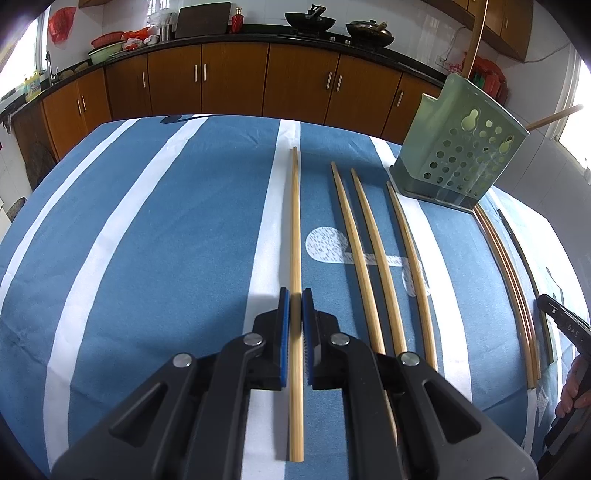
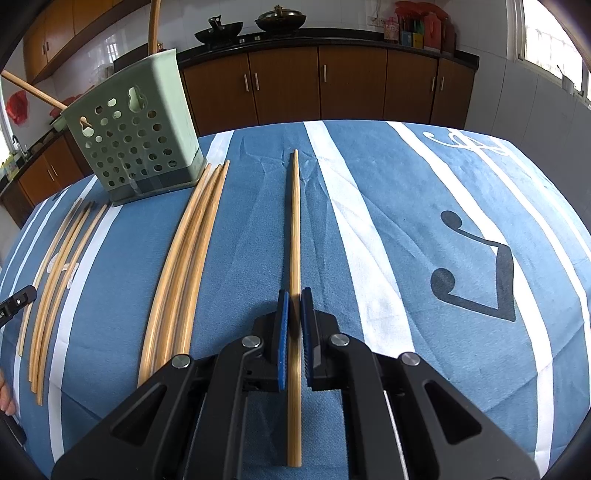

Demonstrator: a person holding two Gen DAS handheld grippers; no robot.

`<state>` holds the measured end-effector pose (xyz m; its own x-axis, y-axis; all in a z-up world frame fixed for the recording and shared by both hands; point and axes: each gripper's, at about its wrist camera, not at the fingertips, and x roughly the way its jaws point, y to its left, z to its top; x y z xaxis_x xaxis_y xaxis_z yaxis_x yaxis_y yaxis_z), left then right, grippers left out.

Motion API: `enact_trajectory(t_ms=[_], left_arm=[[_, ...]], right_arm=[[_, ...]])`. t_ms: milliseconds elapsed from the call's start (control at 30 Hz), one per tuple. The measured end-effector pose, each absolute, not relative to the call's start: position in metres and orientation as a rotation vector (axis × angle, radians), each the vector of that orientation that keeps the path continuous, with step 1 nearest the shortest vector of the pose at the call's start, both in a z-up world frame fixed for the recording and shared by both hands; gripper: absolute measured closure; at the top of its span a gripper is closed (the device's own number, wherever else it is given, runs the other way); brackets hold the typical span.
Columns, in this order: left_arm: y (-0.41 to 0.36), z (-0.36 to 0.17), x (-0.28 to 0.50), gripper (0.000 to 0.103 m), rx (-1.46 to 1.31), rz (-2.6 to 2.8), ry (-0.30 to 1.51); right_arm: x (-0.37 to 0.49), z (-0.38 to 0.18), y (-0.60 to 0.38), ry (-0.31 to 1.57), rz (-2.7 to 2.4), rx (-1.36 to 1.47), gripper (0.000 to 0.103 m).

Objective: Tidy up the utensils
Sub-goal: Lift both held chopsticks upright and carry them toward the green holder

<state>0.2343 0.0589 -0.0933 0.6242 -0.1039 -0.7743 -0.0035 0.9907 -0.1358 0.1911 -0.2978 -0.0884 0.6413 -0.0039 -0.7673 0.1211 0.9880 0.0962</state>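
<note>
In the left wrist view my left gripper (image 1: 295, 295) is shut on a bamboo chopstick (image 1: 294, 221) that runs straight ahead over a white stripe of the cloth. Three more chopsticks (image 1: 364, 258) lie to its right. A green perforated utensil holder (image 1: 461, 151) stands at the back right. My right gripper (image 2: 294, 295) is likewise shut on a single chopstick (image 2: 294, 221), which points away over the blue cloth. To its left lies a tight bundle of chopsticks (image 2: 184, 277), with the holder (image 2: 140, 147) behind them. Wooden handles (image 2: 33, 90) stick out of the holder.
A blue tablecloth (image 2: 406, 221) with white stripes covers the table. More chopsticks (image 1: 517, 295) lie by the holder's right side, next to the right gripper's tip (image 1: 561, 314) and a hand (image 1: 572, 387). Brown cabinets and a counter with woks (image 1: 310, 20) stand behind.
</note>
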Motion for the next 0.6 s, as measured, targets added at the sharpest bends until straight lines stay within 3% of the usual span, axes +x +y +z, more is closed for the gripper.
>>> enact_trajectory(t_ms=[600], left_arm=[[0.047,-0.094,0.211,0.095,-0.029,-0.049,0.902]], right_arm=[[0.169,-0.087,-0.300,0.880,-0.071,0.166,0.096]])
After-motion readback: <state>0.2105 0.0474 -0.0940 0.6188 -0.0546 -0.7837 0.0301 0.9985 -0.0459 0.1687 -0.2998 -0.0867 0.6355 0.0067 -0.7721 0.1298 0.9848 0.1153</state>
